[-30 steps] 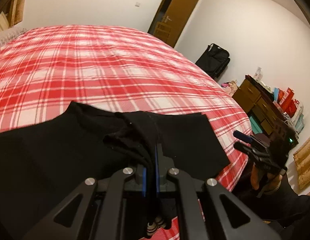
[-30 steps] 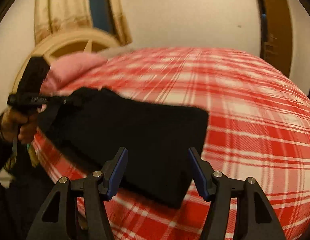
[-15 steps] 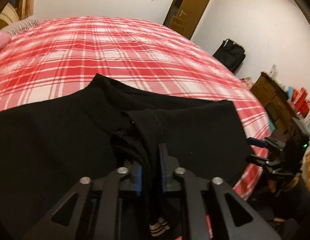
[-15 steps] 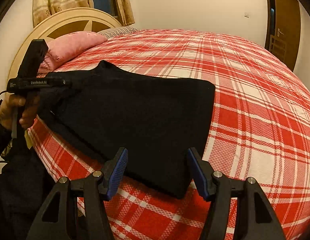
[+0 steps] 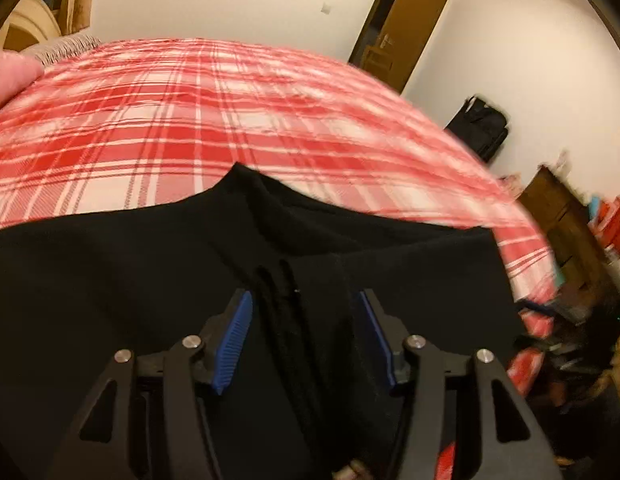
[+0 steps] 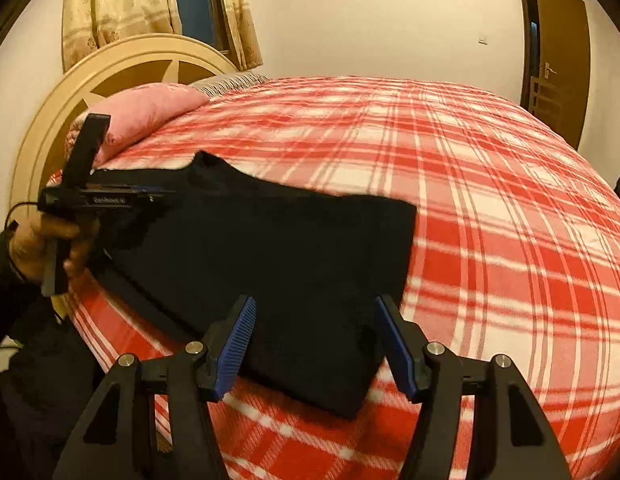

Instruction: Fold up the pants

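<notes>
1. Lying folded on the red-and-white plaid bedspread (image 6: 490,216), the black pants (image 6: 278,264) sit at the near left edge of the bed, a dark slab with one squared corner towards the middle of the bed.
2. Over on the left, the left gripper (image 5: 306,332) is opening its jaws right now. A ridge of black fabric runs up between the blue pads (image 5: 234,340), and they are not pressing on it.
3. From the right wrist view, that same gripper (image 6: 150,196) shows at the pants' left end, a hand (image 6: 42,248) wrapped round its handle.
4. The right gripper (image 6: 314,344) hangs with its jaws spread wide above the near edge of the pants, nothing pinched between them.
5. Far left, a pink pillow (image 6: 150,108) rests against a cream round headboard (image 6: 122,64).
6. Yellow curtains (image 6: 118,4) hang behind it.
7. Far right, a brown door (image 6: 558,52) stands ajar.
</notes>
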`<state>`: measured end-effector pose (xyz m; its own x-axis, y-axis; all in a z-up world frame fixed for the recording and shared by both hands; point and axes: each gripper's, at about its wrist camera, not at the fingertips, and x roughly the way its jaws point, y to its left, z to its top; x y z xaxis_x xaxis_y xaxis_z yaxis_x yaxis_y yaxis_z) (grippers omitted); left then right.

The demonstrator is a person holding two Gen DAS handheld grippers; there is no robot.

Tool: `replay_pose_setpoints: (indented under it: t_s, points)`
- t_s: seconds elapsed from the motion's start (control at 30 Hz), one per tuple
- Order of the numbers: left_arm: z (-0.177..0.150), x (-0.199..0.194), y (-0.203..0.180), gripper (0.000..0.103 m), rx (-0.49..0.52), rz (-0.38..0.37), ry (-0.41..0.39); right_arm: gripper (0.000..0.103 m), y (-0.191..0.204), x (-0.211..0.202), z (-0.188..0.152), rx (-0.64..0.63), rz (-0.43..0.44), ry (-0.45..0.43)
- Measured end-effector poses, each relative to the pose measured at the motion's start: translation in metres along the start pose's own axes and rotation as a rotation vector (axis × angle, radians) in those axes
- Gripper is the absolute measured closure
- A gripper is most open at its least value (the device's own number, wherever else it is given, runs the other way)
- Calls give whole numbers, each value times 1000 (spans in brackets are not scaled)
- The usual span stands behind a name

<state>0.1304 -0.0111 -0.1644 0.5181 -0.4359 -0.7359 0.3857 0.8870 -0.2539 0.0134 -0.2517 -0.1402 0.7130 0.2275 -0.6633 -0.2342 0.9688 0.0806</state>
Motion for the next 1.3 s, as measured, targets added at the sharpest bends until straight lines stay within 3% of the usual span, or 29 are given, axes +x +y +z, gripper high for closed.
replay_pose_setpoints:
  t_s: [0.03, 0.17, 0.27, 0.37, 0.53, 0.67, 0.9, 1.17, 1.3]
  points:
    - [0, 5, -2, 46, 17, 41, 17, 40, 1, 2, 7, -11, 0, -7]
    - [8, -1, -8, 44, 22, 79, 0, 40, 2, 27, 29, -6, 32, 15]
    - [5, -10, -8, 35, 20, 89, -20, 40, -8, 65, 34, 34, -25, 141]
    - [0, -16, -3, 34, 5, 104, -23, 40, 1, 65, 33, 1, -69, 144]
    - [-3, -30, 2, 21, 40, 224, -60, 40, 41, 56, 46, -76, -46, 109]
    - [-5, -39, 5, 10, 60, 257, -83, 40, 91, 73, 55, -168, 1, 106]
    - [-7, -43, 23, 10, 22, 275, -84, 40, 160, 114, 48, -316, 31, 171]
    - [-12, -43, 41, 10, 7, 279, -76, 39, 158, 120, 47, -272, 38, 153]
    - [-17, -58, 59, 10, 9, 326, -92, 38, 161, 121, 46, -277, 24, 150]
